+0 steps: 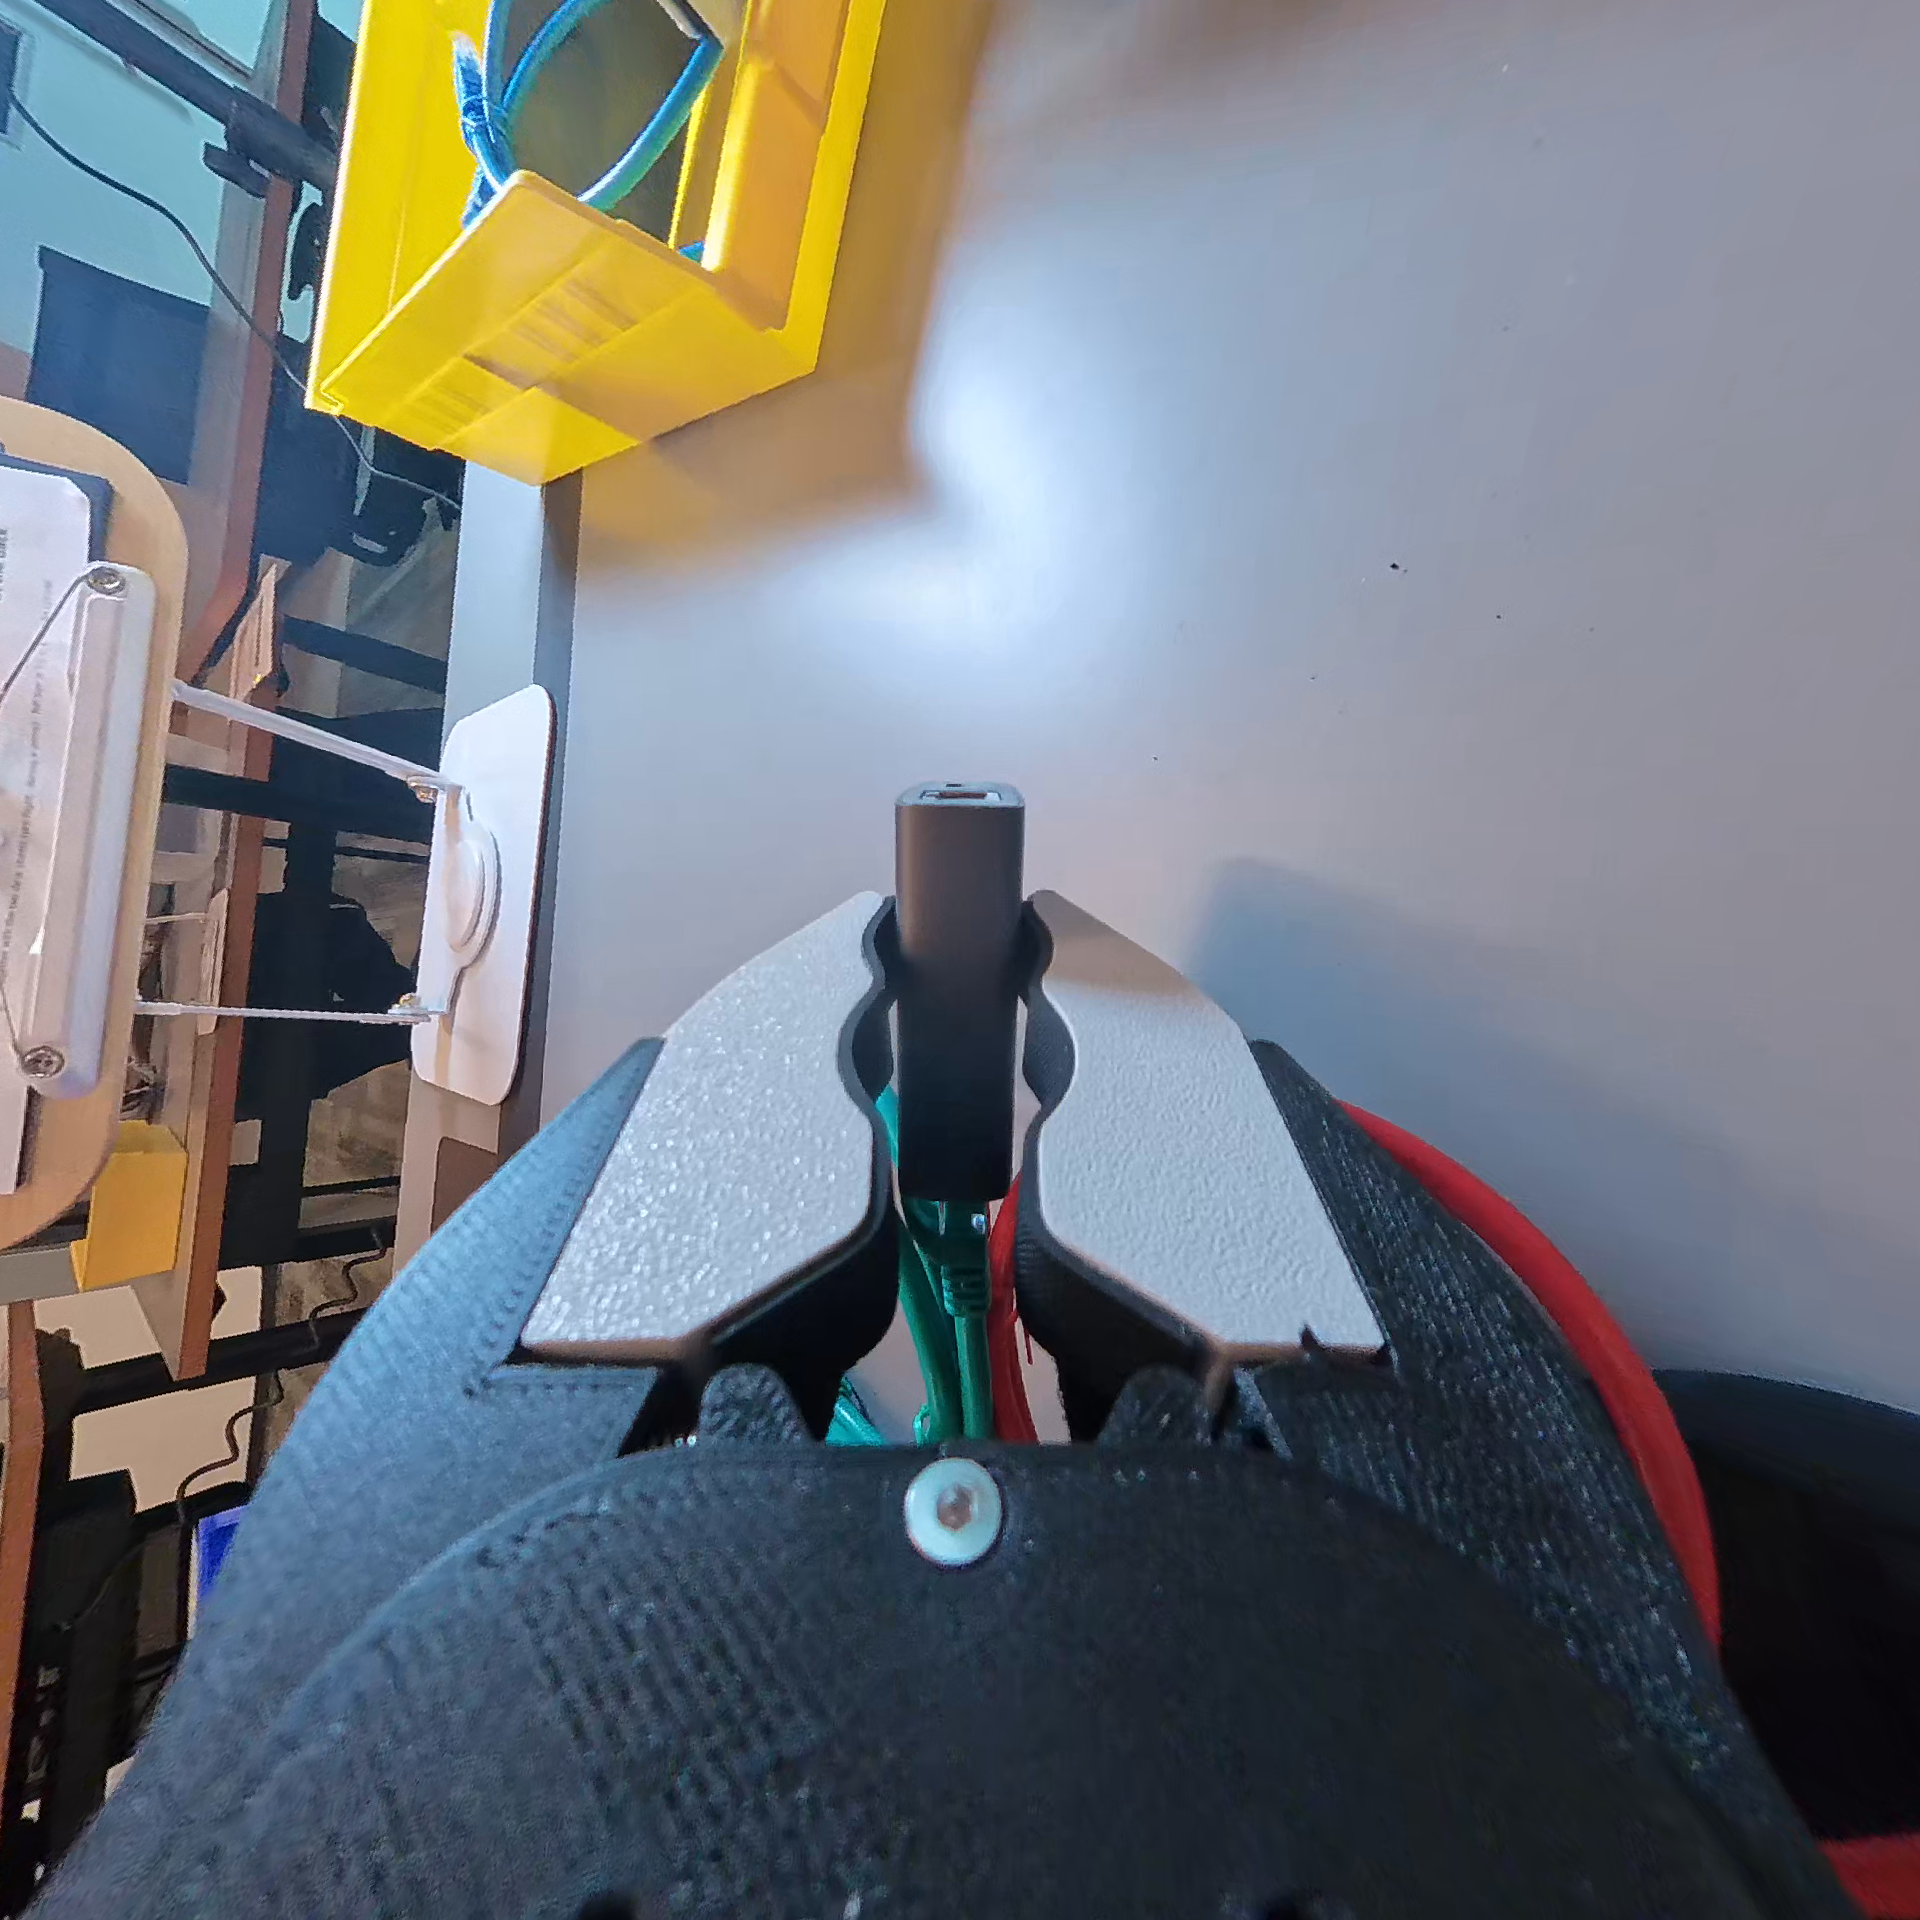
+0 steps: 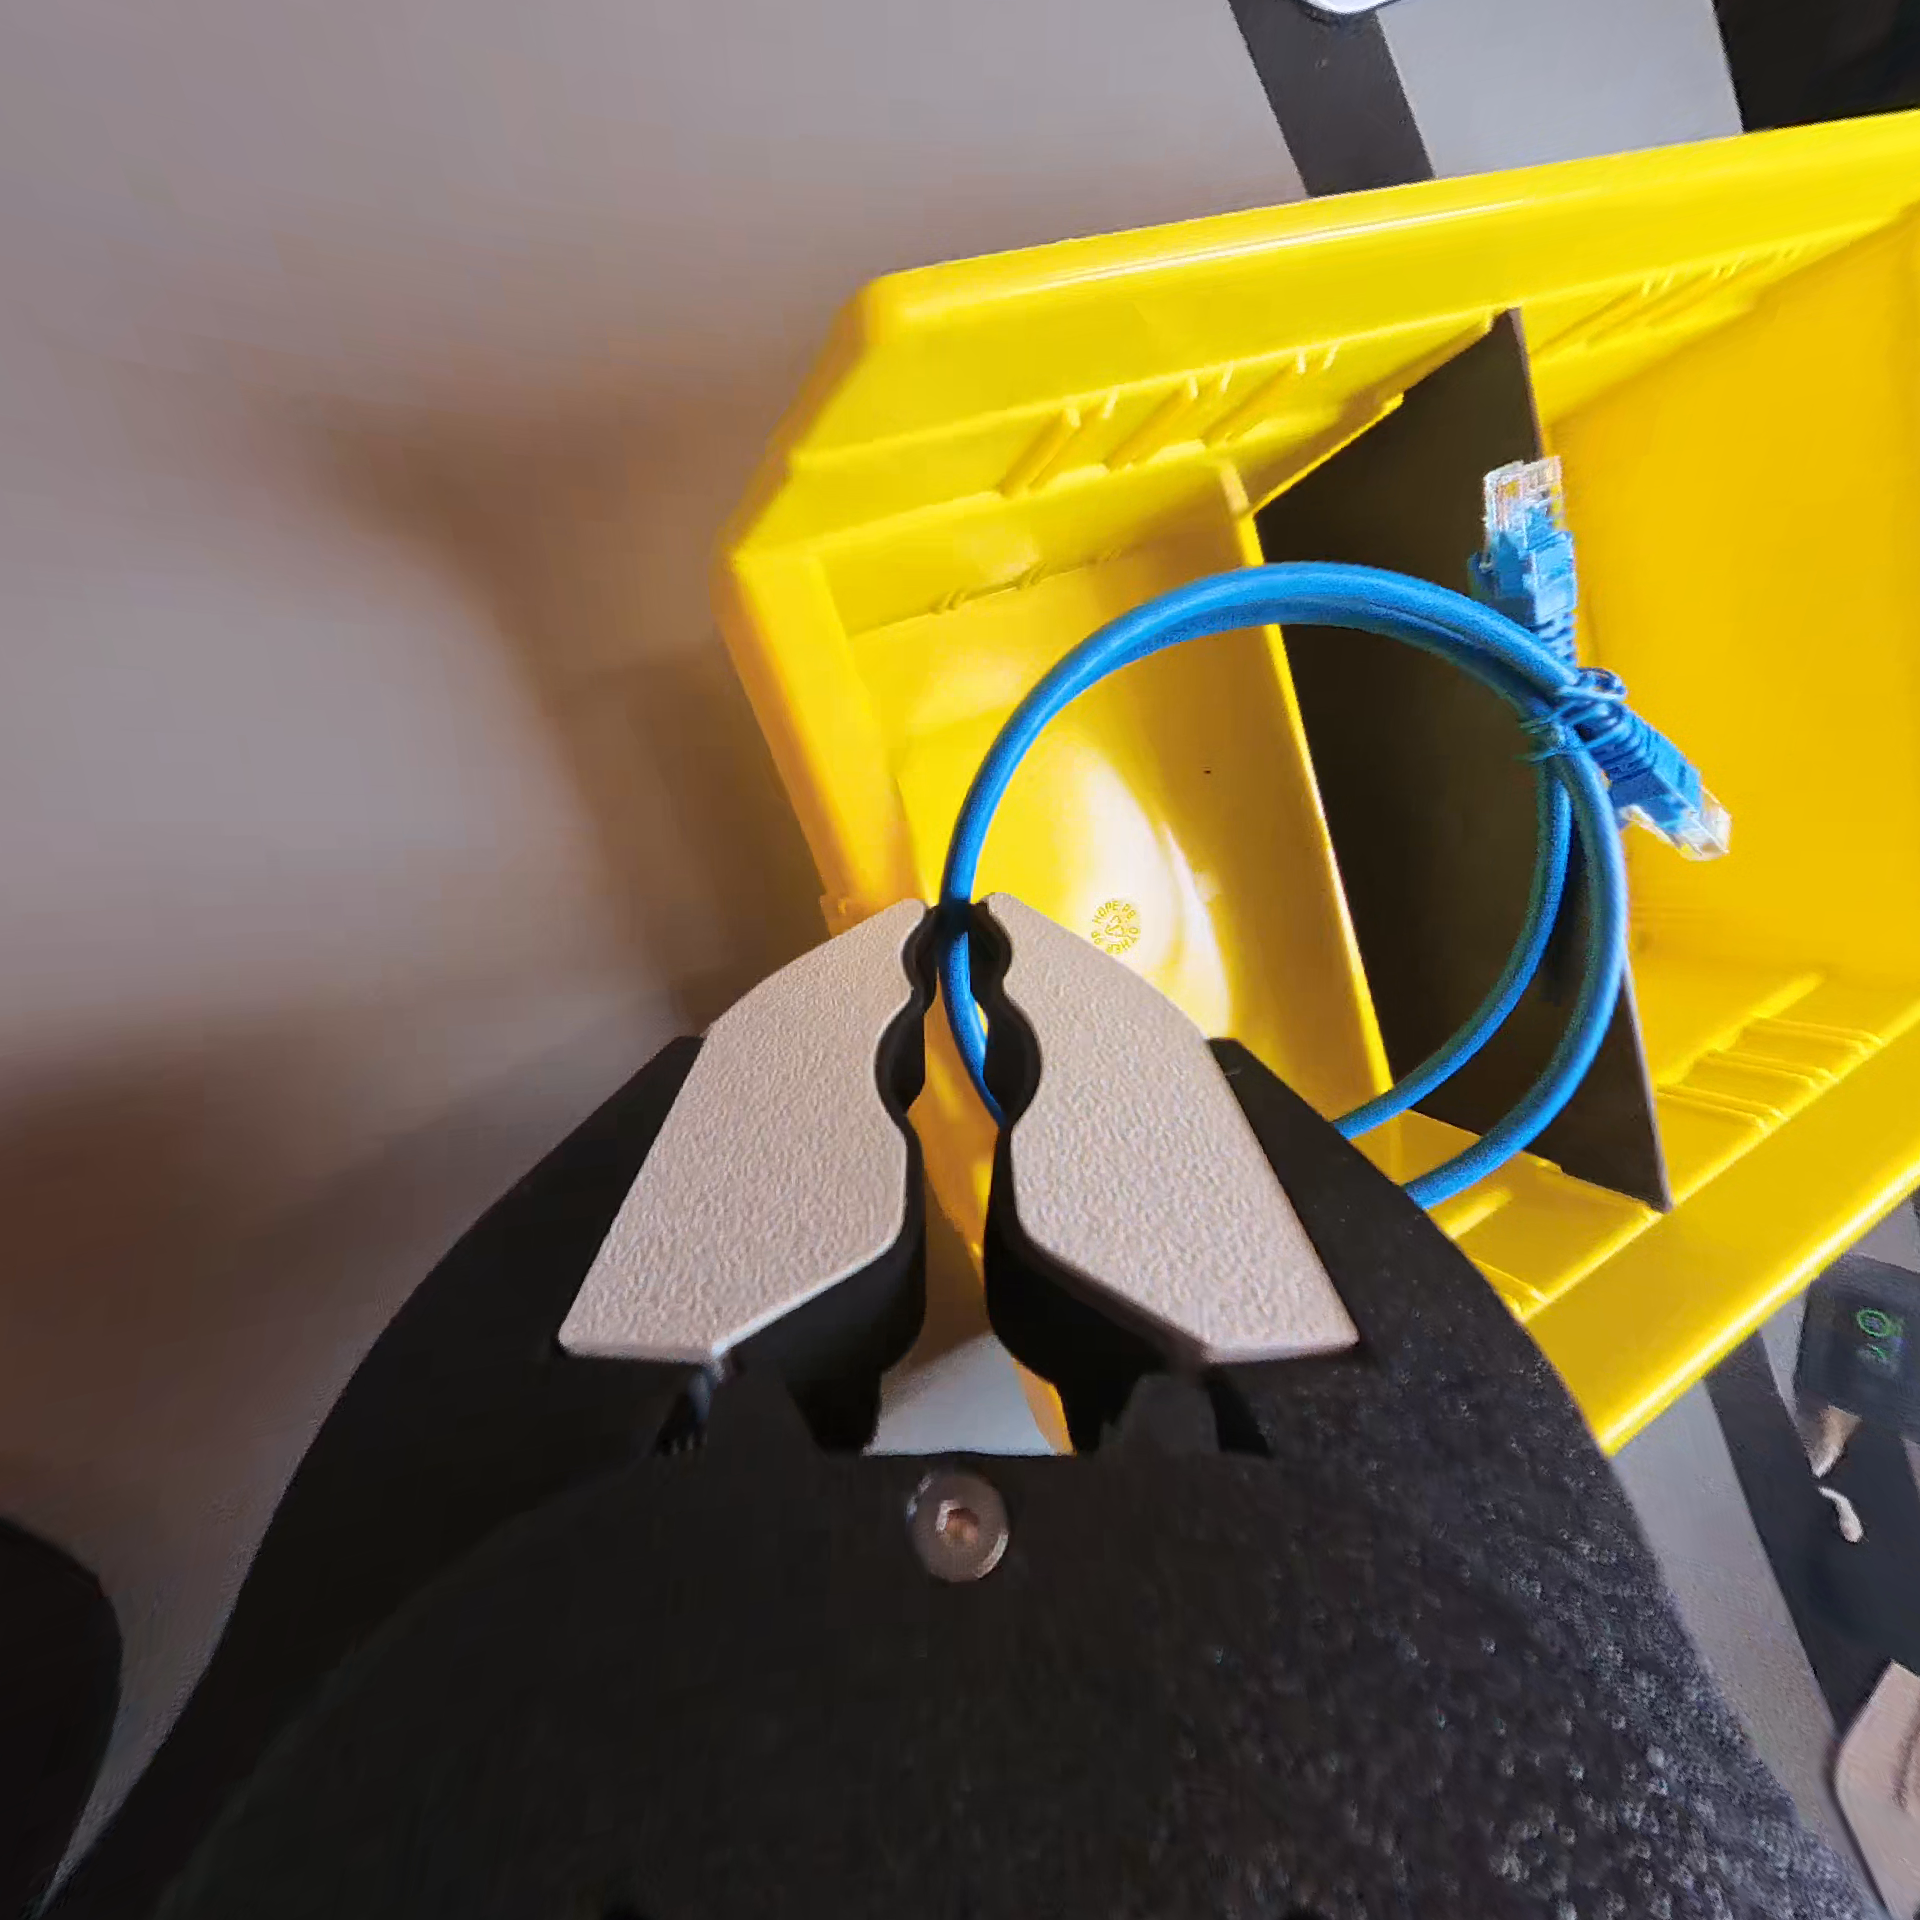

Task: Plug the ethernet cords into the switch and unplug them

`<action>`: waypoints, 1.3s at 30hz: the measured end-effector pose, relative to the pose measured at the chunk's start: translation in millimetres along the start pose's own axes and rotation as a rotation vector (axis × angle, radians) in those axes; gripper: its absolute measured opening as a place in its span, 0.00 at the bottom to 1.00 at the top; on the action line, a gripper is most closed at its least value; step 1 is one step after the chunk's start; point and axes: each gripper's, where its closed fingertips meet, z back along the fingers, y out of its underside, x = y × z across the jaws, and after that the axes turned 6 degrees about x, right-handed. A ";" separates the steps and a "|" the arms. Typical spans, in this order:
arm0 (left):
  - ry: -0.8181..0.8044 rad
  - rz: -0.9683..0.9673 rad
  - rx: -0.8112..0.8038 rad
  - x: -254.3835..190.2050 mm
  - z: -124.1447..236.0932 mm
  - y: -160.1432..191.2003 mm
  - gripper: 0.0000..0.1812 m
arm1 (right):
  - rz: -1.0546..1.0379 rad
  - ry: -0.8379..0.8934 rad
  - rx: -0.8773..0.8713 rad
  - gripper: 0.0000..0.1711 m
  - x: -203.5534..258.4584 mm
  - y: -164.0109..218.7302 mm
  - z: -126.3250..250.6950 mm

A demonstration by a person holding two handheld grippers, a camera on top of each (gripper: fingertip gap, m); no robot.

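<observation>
My left gripper is shut on a slim black switch, held edge-on above the grey table. A green ethernet cord is plugged into its near end, and a red cord curves off to the right behind the finger. My right gripper is shut on a coiled blue ethernet cord, tied with a wire, at the yellow bin. The coil hangs over the bin's dark divider, both clear plugs on its right side. The blue cord also shows in the left wrist view, inside the bin.
The grey table stretches beyond the switch. A white bracket sits at the table's left edge, with a wooden board and papers beyond it. A dark device with a green light lies past the bin. My hands' fingertips stand some 30 cm from each other.
</observation>
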 end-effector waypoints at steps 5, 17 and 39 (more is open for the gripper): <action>0.008 -0.004 0.003 -2.3 -1.3 0.1 0.12 | -0.010 -0.027 0.056 0.03 -15.0 4.5 -13.8; -0.017 0.006 -0.041 2.7 3.7 -5.6 0.12 | -0.246 -0.197 -0.207 0.21 -21.5 -39.1 19.1; 0.386 0.370 -1.143 25.4 131.0 -100.8 0.12 | 0.409 -0.064 -0.944 0.42 185.3 -156.7 106.3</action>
